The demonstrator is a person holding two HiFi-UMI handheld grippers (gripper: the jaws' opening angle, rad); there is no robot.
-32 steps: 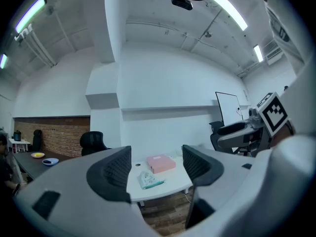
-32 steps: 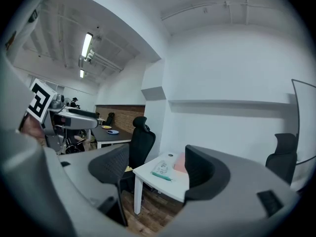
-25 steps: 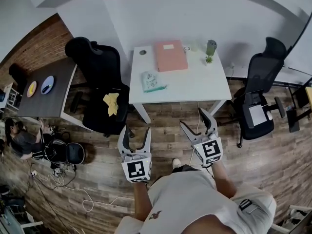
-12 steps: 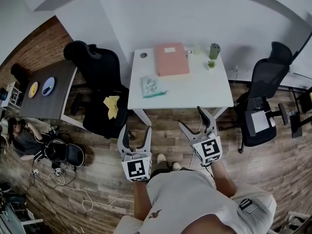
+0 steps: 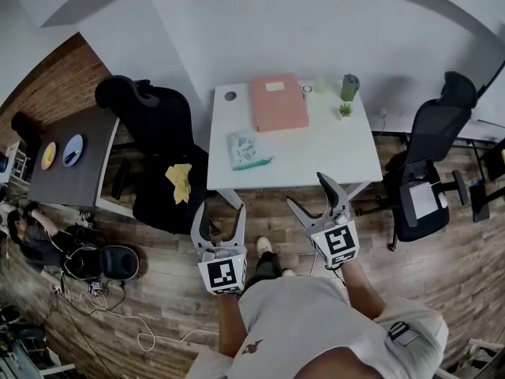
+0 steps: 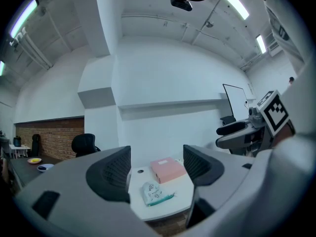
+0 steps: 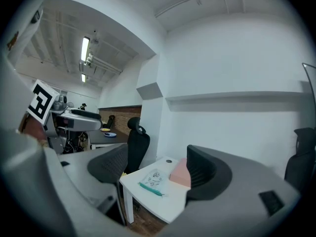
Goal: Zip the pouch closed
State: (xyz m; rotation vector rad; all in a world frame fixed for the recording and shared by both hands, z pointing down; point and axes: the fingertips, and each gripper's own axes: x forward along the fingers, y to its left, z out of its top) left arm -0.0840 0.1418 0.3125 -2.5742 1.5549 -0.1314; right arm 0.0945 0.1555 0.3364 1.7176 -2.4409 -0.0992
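Head view, pouch (image 5: 246, 150) on table (image 5: 331, 144), zip edge toward person, left gripper (image 5: 221, 212) and right gripper (image 5: 309, 192) spread.

My pouch (image 5: 247, 150) is pale with small dark printed figures and a teal zip edge, on a white table (image 5: 331, 144) that also carries a salmon-pink box (image 5: 278, 103) and a dark green container (image 5: 349, 87). My left gripper (image 5: 221, 215) and right gripper (image 5: 312, 194) are light grey, with black jaw pads and black-and-white square markers. The cloth (image 5: 179, 181) is yellow, the chair (image 5: 146, 113) under it is black, and the plank floor (image 5: 442, 267) is brown.
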